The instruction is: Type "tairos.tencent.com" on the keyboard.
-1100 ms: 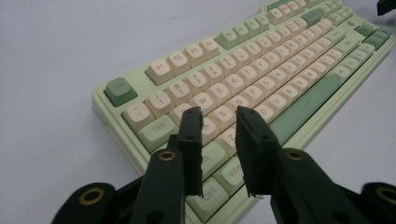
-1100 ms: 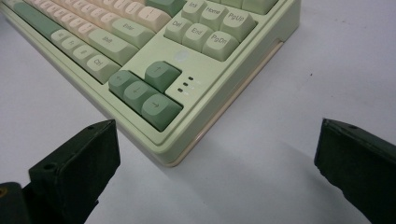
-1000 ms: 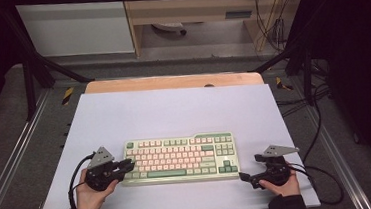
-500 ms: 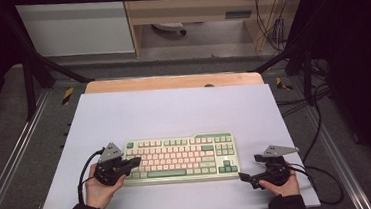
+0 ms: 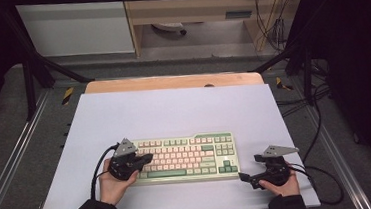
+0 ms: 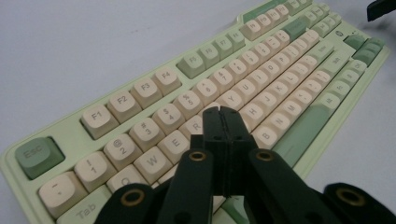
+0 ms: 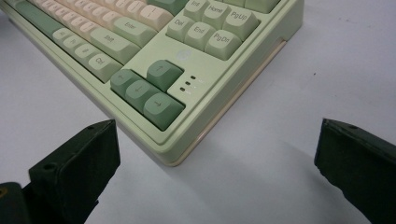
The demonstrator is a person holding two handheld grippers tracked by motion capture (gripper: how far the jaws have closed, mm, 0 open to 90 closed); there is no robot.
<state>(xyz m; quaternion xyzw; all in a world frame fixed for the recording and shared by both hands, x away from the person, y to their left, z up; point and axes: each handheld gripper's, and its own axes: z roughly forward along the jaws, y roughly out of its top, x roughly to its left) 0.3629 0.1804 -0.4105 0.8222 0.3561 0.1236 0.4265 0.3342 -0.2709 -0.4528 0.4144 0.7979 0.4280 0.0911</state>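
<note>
Fingers point(image 6: 219, 122) of left gripper point(image 5: 145, 160) pinched together over keyboard point(image 5: 187, 157) mid-table, poised around the R key but nothing pressed yet, right gripper point(image 5: 245, 177) wide apart, idle off the near-right corner.

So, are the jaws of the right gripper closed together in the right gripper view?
No, the right gripper has its two black jaws standing far apart, with bare table and a corner of the keyboard between them.

A table point(image 5: 174, 113) with a pale lavender top — a green-and-cream keyboard point(image 5: 185, 157) lies flat near its front edge
</note>
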